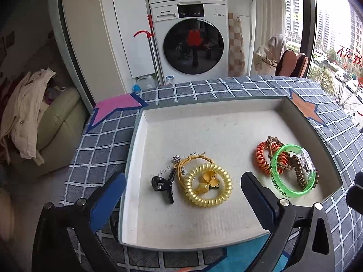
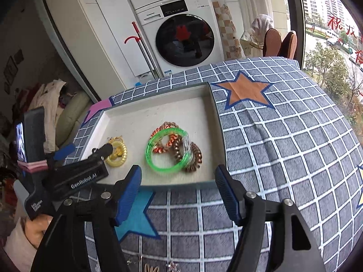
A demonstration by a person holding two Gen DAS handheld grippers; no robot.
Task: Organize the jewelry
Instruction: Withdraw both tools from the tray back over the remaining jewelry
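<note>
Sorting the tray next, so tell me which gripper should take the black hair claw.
Left. The left gripper is open and hovers over the tray with the black hair claw between its fingers. The right gripper, also open, sits outside the tray's near rim.

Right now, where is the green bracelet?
The green bracelet lies in the tray, on its right side, overlapping the orange hair tie and the brown hair tie.

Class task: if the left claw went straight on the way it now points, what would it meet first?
Probably the yellow spiral hair tie, which lies in the tray between the open left claw's fingers, the black hair clip just beside it. Depth is uncertain.
</note>
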